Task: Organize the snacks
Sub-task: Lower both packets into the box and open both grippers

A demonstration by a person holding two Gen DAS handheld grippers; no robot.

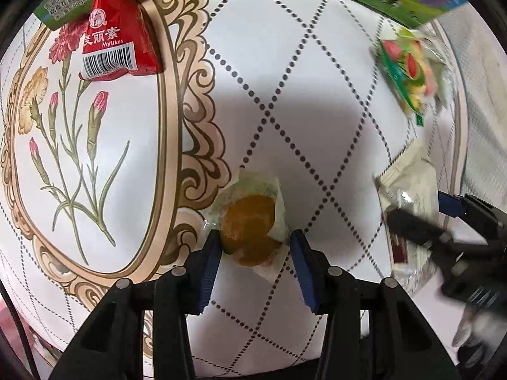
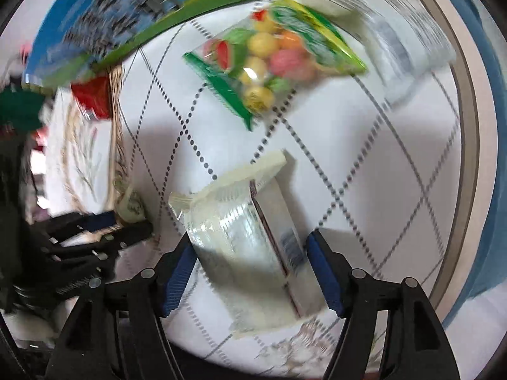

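We see the round golden-brown pastry in its clear wrapper [image 1: 250, 234] lying on the white diamond-stitched tablecloth [image 1: 317, 126], clamped by our downward-pointing left gripper [image 1: 253, 243]. To its right, our right gripper [image 2: 250, 250] straddles a clear-and-white snack packet [image 2: 253, 237], jaws apart.

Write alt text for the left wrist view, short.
Looking straight down, the left gripper has its jaws on either side of a wrapped golden pastry on a floral, diamond-patterned tablecloth. A red snack packet lies upper left, a candy bag upper right.
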